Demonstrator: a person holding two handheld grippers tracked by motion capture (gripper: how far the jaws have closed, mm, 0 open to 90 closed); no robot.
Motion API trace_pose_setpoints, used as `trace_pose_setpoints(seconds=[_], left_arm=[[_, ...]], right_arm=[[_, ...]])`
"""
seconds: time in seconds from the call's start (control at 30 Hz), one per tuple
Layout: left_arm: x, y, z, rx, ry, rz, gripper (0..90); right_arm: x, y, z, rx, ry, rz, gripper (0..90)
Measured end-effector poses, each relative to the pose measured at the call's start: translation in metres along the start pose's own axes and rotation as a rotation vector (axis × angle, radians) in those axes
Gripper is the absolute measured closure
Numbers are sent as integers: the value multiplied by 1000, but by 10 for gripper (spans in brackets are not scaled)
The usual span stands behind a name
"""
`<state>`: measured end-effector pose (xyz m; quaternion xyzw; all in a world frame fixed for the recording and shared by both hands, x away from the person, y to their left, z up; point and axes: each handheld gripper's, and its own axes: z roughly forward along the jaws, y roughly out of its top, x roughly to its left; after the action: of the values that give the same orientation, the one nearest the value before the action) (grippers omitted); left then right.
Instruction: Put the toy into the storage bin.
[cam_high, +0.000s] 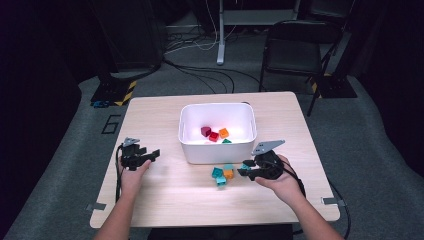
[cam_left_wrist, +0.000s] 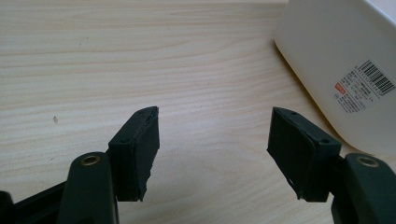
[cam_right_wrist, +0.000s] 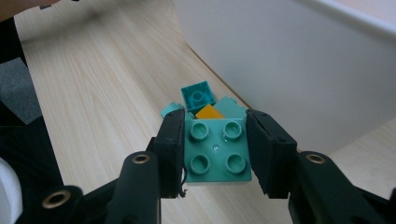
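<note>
My right gripper (cam_high: 246, 171) is shut on a teal four-stud brick (cam_right_wrist: 215, 150), which its two pads (cam_right_wrist: 173, 140) clamp from either side, held just above the table in front of the white bin (cam_high: 217, 150). Beyond it on the wood lie a teal brick (cam_right_wrist: 198, 95), an orange brick (cam_right_wrist: 208, 112) and another teal one, seen from above as a small cluster (cam_high: 223, 175). At the table's left my left gripper (cam_high: 150, 154) rests open, its jaws (cam_left_wrist: 215, 116) wide apart over bare wood, and the bin wall (cam_left_wrist: 336, 60) stands to its right.
Inside the bin lie a dark red brick (cam_high: 205, 131), a red one (cam_high: 213, 136), an orange one (cam_high: 223, 133) and a green one (cam_high: 227, 141). Behind the table are a folding chair (cam_high: 292, 47) and floor cables (cam_high: 200, 70).
</note>
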<state>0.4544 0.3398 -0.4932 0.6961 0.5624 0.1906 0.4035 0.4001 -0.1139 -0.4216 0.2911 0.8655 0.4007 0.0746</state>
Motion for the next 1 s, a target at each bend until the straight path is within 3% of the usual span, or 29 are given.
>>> trace_pose_setpoints(seconds=[0.57, 0.8, 1.0], left_arm=[[0, 0, -1, 1, 3, -5, 336], [1, 0, -2, -1, 3, -5, 336], [1, 0, -1, -2, 2, -3, 336]], right_arm=[[-5, 66, -33, -47, 15, -34, 584], [-12, 83, -33, -52, -9, -42, 583], [-23, 96, -23, -47, -32, -35, 583]])
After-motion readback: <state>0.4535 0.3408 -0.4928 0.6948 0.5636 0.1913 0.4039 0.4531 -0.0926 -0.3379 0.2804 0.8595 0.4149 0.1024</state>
